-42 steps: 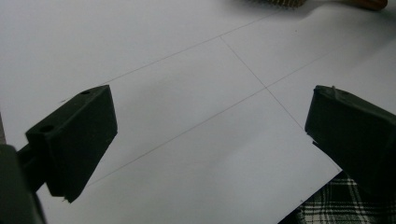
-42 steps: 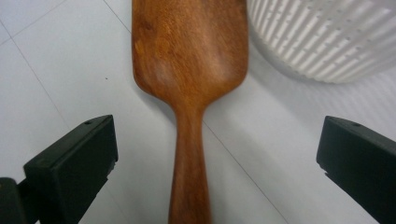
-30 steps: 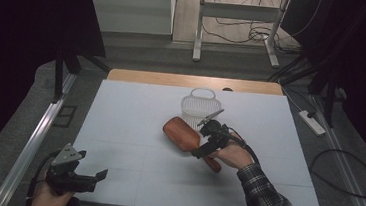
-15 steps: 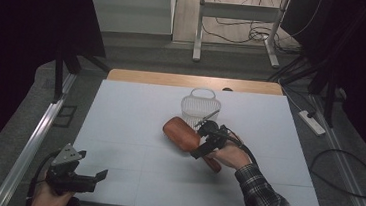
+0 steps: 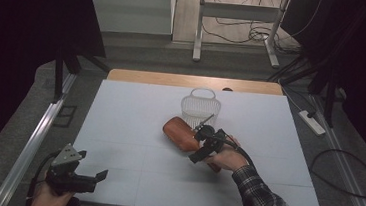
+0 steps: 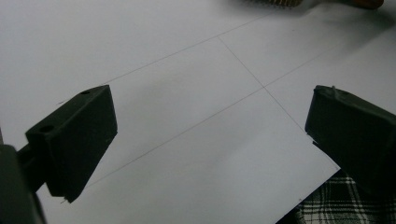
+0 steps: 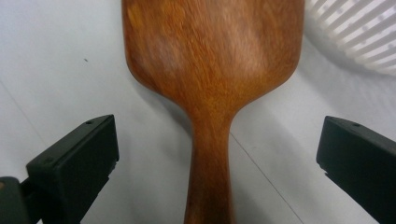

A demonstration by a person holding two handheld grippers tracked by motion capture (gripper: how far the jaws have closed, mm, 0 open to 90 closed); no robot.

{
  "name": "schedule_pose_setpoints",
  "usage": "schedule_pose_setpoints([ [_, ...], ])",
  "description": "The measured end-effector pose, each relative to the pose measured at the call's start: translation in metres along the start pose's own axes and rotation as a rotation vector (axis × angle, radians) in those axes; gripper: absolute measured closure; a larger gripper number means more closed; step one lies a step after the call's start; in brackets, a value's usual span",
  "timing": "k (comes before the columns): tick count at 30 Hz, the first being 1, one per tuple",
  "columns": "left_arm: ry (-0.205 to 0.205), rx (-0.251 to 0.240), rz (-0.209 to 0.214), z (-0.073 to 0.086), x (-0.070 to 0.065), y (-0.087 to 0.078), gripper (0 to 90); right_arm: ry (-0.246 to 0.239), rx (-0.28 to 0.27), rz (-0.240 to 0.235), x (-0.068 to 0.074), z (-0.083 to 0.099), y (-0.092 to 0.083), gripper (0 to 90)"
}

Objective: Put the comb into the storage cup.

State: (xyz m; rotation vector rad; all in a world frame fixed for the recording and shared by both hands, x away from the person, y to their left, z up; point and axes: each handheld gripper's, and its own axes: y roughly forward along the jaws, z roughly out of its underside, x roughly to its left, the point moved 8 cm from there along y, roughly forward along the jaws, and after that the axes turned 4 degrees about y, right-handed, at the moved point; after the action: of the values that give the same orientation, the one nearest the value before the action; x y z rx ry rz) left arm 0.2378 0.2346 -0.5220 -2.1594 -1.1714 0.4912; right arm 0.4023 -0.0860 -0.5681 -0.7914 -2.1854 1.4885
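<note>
Left gripper [image 5: 95, 176] rests at the table's [image 5: 130, 108] 7 o'clock corner, jaws wide, empty | right gripper [image 5: 202, 141] hovers mid-table, jaws wide astride the handle of the wooden hairbrush [image 5: 181, 133], not gripping | brush lies back-up at centre | white basket [image 5: 199, 107] stands just beyond, at its 1 o'clock.

High view overlooks the table [image 5: 128, 128]; gripper views skim it closely.
</note>
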Motion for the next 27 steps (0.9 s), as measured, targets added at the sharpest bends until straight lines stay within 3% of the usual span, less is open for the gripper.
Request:
schedule_pose_setpoints([
  [15, 0.009, 0.006, -0.001, 0.0002, -0.0008, 0.0004, 3.0, 0.016, 0.03, -0.001, -0.0026, 0.0034, 0.0092, 2.3],
  [21, 0.009, 0.006, 0.0, 0.0002, -0.001, 0.0005, 3.0, -0.009, 0.02, 0.001, -0.001, 0.0026, 0.0075, 19.9],
  [27, 0.009, 0.006, 0.0, 0.0002, -0.0009, 0.0005, 3.0, -0.04, 0.016, -0.009, 0.0021, 0.0022, 0.0042, 43.7],
])
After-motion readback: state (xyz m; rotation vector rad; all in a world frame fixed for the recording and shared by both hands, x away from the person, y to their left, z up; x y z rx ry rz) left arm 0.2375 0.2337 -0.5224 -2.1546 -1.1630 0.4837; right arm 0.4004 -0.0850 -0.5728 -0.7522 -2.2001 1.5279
